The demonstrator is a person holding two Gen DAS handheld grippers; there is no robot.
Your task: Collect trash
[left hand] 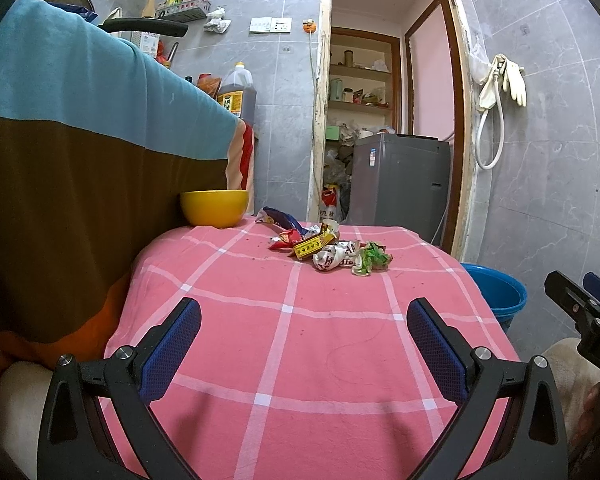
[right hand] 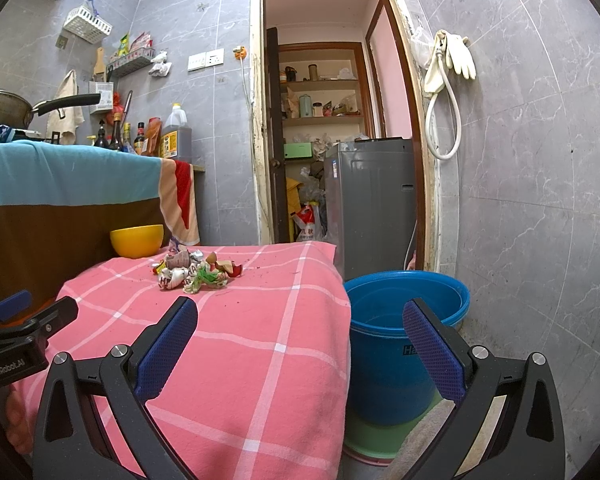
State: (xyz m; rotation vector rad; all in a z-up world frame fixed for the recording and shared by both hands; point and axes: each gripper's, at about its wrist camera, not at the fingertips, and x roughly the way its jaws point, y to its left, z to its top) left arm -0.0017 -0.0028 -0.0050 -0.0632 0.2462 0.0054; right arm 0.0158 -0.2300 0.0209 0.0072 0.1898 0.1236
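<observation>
A small heap of crumpled wrappers [left hand: 328, 250] lies on the far part of a table covered with a pink checked cloth [left hand: 300, 340]; the same trash heap [right hand: 196, 272] shows in the right wrist view. My left gripper [left hand: 304, 312] hovers open over the near part of the cloth, well short of the heap, with nothing between its blue pads. My right gripper [right hand: 300, 316] is open and empty too, held at the table's right edge, its right finger over a blue bucket [right hand: 404, 320]. The right gripper [left hand: 580, 304] shows at the edge of the left wrist view.
A yellow bowl [left hand: 214, 207] stands at the cloth's far left corner, beside a blue-and-brown draped counter [left hand: 80, 140] with bottles on it. The blue bucket [left hand: 496, 294] sits on the floor right of the table. Behind are a doorway and a grey washing machine [right hand: 372, 200].
</observation>
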